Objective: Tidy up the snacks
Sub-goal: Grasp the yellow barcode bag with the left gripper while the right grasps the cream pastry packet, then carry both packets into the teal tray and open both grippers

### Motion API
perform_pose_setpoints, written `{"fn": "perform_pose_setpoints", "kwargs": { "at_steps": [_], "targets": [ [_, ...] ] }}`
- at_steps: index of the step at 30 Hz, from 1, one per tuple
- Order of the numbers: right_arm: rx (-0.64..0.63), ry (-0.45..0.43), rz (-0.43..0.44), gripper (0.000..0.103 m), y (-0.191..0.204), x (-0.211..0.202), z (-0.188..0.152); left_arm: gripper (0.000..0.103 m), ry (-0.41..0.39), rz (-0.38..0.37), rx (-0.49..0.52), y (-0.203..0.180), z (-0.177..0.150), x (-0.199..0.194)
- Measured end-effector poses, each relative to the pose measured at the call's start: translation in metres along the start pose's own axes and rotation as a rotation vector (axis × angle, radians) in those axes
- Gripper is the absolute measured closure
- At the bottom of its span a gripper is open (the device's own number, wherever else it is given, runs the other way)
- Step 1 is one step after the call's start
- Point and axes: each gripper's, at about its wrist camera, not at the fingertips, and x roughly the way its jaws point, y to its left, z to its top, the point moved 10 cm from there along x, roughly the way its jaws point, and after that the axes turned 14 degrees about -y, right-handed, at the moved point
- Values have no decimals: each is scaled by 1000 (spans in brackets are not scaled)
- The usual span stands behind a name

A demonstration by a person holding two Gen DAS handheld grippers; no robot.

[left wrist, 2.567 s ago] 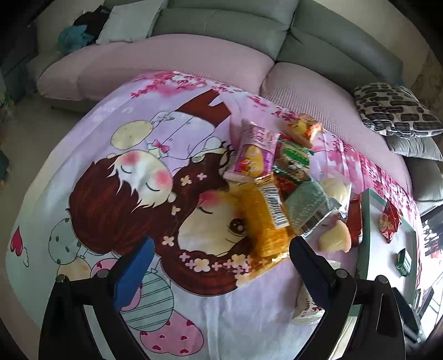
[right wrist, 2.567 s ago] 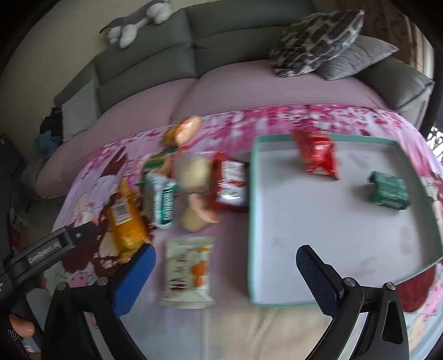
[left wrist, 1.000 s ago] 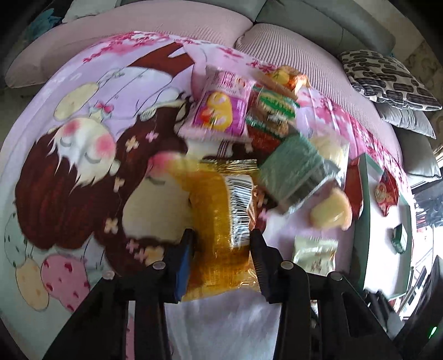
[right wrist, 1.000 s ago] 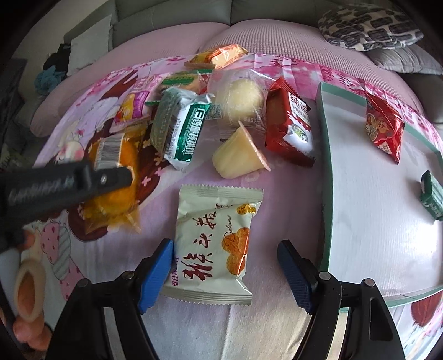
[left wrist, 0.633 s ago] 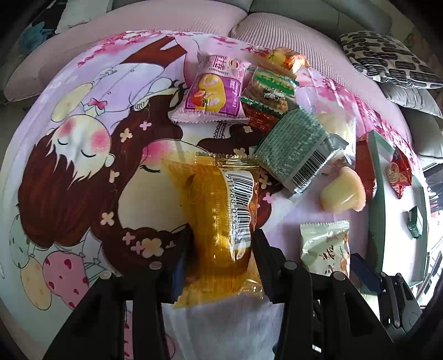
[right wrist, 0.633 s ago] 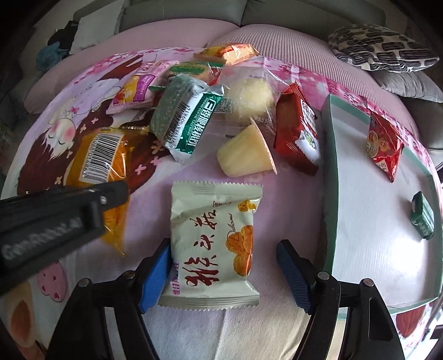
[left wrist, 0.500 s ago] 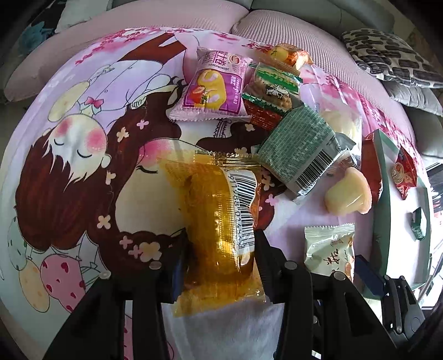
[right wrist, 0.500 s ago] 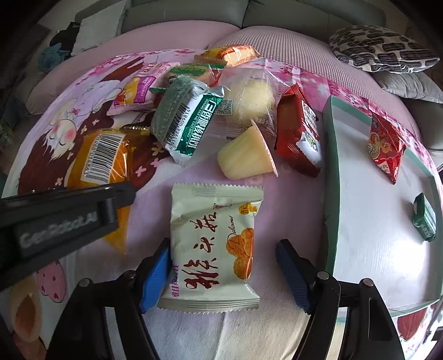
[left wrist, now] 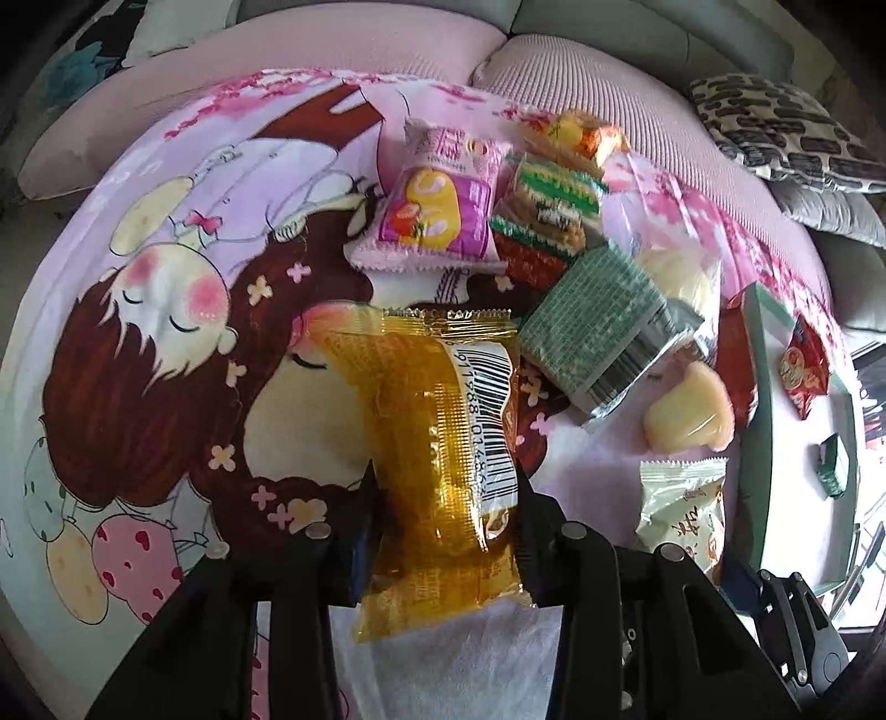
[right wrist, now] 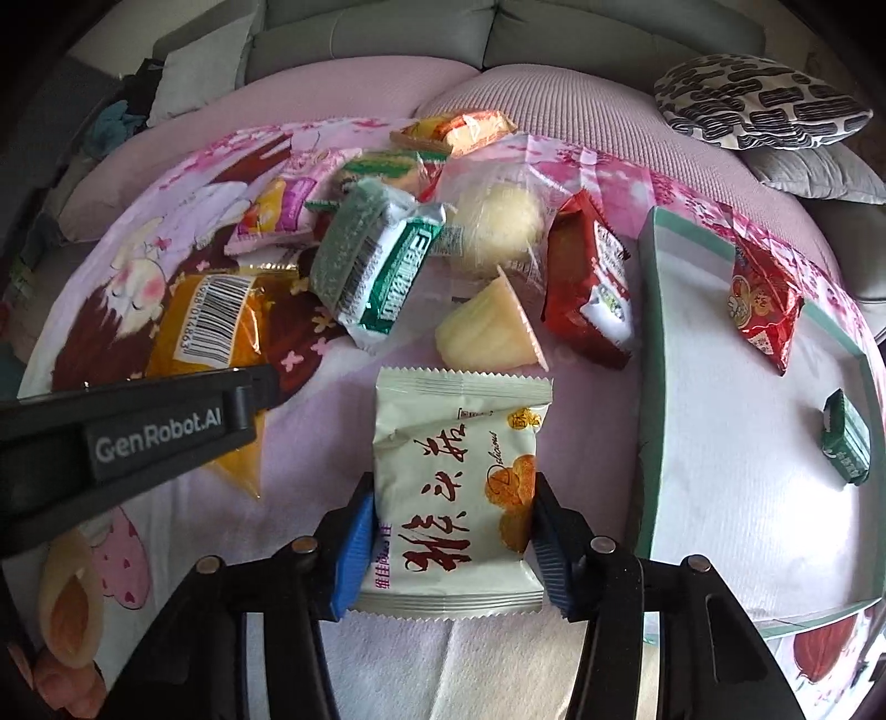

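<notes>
My left gripper (left wrist: pixel 446 509) is shut on a long yellow snack packet (left wrist: pixel 437 437) with a barcode, which also shows in the right wrist view (right wrist: pixel 213 327). My right gripper (right wrist: pixel 451 523) is shut on a pale green and white cookie packet (right wrist: pixel 457 476), seen at the right in the left wrist view (left wrist: pixel 684 515). A white tray with a green rim (right wrist: pixel 645 332) lies to the right, holding a red packet (right wrist: pixel 767 299) and a small green packet (right wrist: pixel 847 437).
A pile of snacks lies on the cartoon tablecloth (left wrist: pixel 138 343): a pink packet (left wrist: pixel 437 205), a green wafer pack (right wrist: pixel 376 266), a jelly cup (right wrist: pixel 487 332), a dark red packet (right wrist: pixel 592 277), a bun in clear wrap (right wrist: pixel 493 221). A sofa (right wrist: pixel 498 33) stands behind.
Both grippers came down onto the table. The left closed on the yellow packet and the right closed on the cookie packet, its jaws narrowing in the last half second.
</notes>
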Motion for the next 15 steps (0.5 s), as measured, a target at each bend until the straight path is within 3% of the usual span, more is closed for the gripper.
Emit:
{"fn": "perform_pose_setpoints", "kwargs": {
  "at_steps": [6, 15],
  "targets": [
    [37, -84, 32, 49, -4, -25, 20, 61, -77, -10, -23, 0, 18, -21],
    [106, -132, 30, 49, -21, -48, 33, 61, -174, -60, -10, -20, 37, -44]
  ]
}}
